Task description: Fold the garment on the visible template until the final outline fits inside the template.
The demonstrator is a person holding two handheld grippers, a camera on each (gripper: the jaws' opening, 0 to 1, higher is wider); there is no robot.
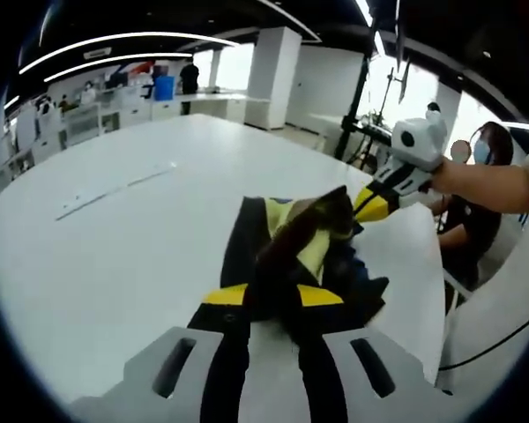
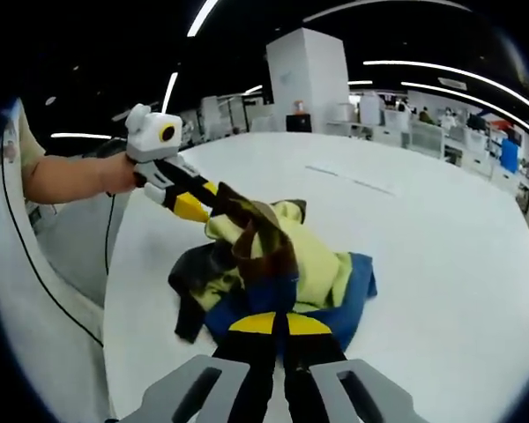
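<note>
Garment (image 2: 286,264) bunched near the table's (image 2: 423,238) right edge, both grippers pinching it.
Your left gripper (image 1: 273,300) and right gripper (image 2: 273,317) each clamp cloth; lift together, spread it flat before folding.

Both grippers pinched shut on cloth.
Left gripper (image 1: 271,300) clamped on the garment (image 1: 291,242) between yellow tips; right gripper (image 2: 278,322) likewise, jaws closed. Each held by a bare forearm (image 1: 485,185) reaching in from the side, hand (image 2: 119,174) wrapped around the handle.
</note>
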